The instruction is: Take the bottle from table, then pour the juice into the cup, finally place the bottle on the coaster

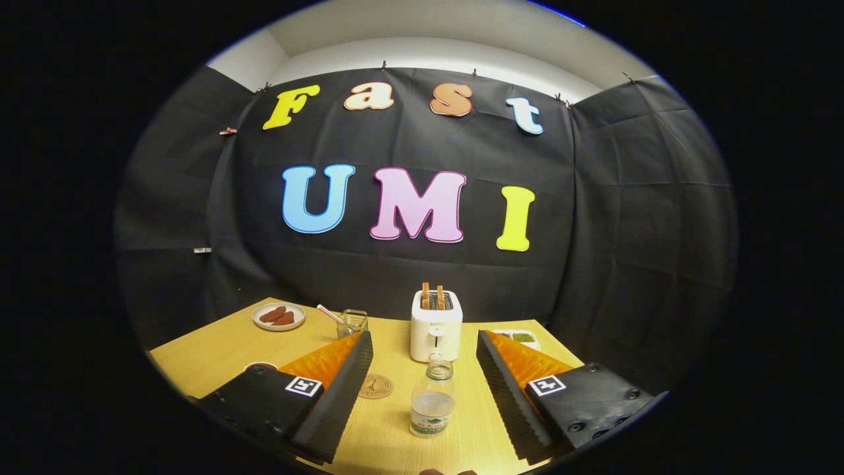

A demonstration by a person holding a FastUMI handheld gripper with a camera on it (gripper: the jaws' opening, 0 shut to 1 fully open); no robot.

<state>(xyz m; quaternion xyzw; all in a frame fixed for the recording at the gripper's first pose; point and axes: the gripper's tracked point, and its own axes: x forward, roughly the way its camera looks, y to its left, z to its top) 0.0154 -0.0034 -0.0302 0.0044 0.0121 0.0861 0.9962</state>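
Observation:
A small clear bottle [432, 399] with no cap stands upright on the wooden table [217, 349], between my two fingers and a little ahead of them. My gripper [425, 343] is open wide, its fingers apart from the bottle on both sides. A round brown coaster [375, 386] lies flat just left of the bottle, beside my left finger [343, 389]. A clear glass cup [352, 322] with a pink straw in it stands farther back, beyond the left fingertip.
A white toaster [436, 326] with two slices in its slots stands right behind the bottle. A white plate [279, 316] with reddish food sits at the back left. A white dish [521, 338] with green food lies beyond the right finger.

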